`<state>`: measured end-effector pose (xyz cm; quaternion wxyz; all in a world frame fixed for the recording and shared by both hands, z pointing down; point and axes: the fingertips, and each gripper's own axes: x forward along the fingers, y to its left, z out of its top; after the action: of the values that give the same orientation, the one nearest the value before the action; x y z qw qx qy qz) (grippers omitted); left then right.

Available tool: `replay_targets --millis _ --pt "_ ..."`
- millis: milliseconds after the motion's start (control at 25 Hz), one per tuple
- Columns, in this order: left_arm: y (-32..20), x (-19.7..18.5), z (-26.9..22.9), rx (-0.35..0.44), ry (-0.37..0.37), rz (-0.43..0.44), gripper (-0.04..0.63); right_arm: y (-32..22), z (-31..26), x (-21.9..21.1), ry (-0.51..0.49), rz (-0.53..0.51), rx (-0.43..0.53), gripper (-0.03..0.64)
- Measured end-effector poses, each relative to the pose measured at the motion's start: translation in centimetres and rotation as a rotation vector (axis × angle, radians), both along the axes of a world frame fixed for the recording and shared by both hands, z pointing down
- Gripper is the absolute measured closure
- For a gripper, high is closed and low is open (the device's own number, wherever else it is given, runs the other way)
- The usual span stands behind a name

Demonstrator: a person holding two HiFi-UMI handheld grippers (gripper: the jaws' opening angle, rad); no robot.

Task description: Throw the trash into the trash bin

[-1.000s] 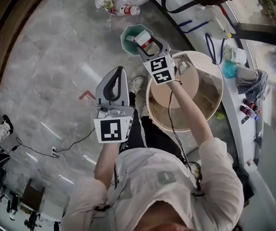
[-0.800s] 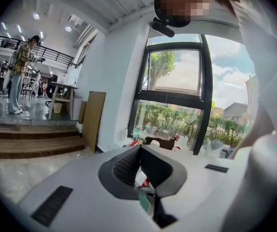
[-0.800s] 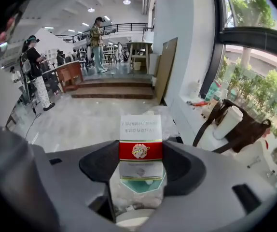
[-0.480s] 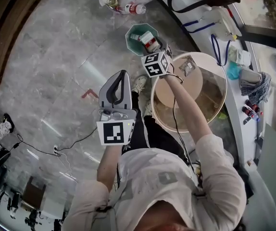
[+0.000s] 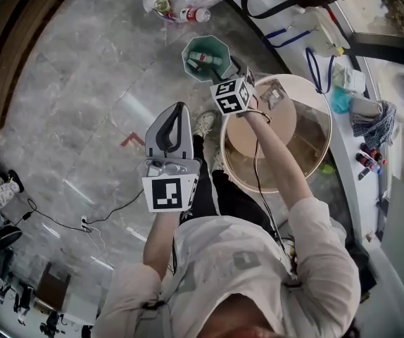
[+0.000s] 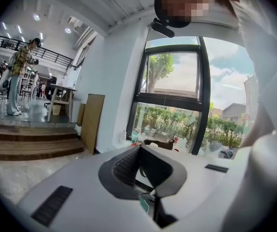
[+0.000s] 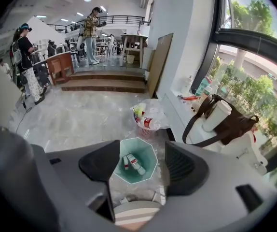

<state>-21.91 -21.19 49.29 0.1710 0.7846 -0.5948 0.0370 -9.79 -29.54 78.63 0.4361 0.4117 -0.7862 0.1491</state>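
While the right gripper (image 5: 229,69) hangs tilted down over the teal trash bin (image 5: 191,48), its jaws are spread wide with nothing between them, and they've just eased open a touch more. Looking along them in the right gripper view, you see straight into the bin. The trash is already in there: two small bottles (image 7: 135,164) lying side by side on the bottom, clear of the jaws. The bin itself is octagonal and sits on the grey marble floor (image 5: 82,83). A bit past it on the floor there's a clear bag of rubbish (image 5: 177,5) with more bottles in it, not touching the bin. The left gripper (image 5: 179,106) is off to the side, well away from the bin, jaw tips closed together and holding nothing.
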Motion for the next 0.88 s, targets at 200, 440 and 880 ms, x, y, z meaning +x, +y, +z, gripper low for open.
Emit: replay_targets --millis 200,440,880 --pt "0.7 1.3 -1.6 0.043 -0.026 0.036 0.584 1.4 -3.4 -0.7 -0.064 -0.078 -0.066 0.336" --pt "1.0 3.1 -6.2 0.133 -0.032 0.06 0.584 -0.8 -16.0 -1.7 -0.292 -0.001 0.114 0.468" --pt "2.9 8.8 -16.8 0.325 -0.068 0.18 0.584 3.9 -42.8 3.8 -0.625 0.144 0.604 0.603"
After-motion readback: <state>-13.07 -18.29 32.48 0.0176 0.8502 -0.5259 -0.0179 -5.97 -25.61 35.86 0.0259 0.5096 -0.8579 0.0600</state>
